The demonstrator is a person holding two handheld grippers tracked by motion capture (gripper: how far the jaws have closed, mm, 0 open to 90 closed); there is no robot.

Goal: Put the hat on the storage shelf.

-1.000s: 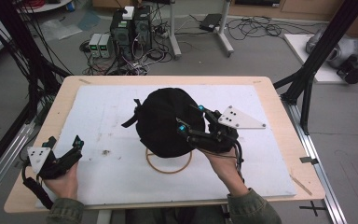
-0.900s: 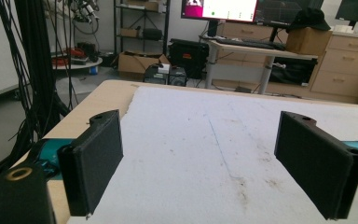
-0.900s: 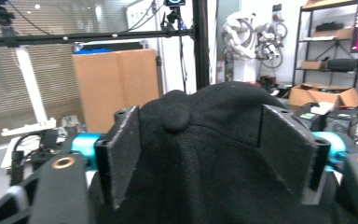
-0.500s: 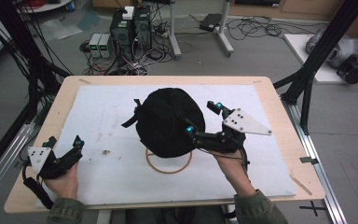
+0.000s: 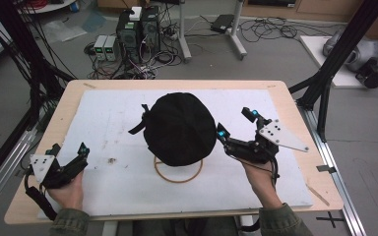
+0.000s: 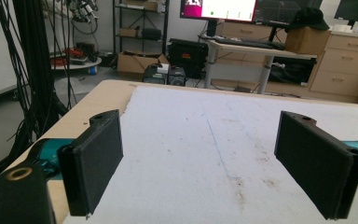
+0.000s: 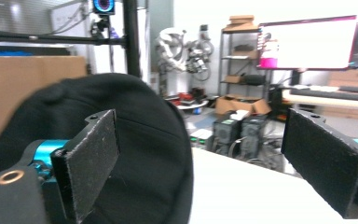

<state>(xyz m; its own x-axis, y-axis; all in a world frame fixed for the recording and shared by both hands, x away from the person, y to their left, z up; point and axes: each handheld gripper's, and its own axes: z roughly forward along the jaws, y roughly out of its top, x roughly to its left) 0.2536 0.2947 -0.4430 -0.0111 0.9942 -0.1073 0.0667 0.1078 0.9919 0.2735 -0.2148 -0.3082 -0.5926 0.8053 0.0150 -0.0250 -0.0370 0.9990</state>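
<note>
A black cap sits raised on a stand with a wooden ring base at the middle of the white mat. My right gripper is open just right of the cap, one jaw close to its side, nothing held. In the right gripper view the cap bulges behind the left pad, and the gripper stands wide open. My left gripper rests open near the table's front left corner, far from the cap. Its view shows open jaws over bare mat.
The wooden table carries the white mat, which has a small dark stain. Black frame posts stand at both sides. Computers and cables lie on the floor beyond the far edge.
My right gripper has drawn back to the right, away from the cap, and now stands apart from it. The left gripper has stayed in place.
</note>
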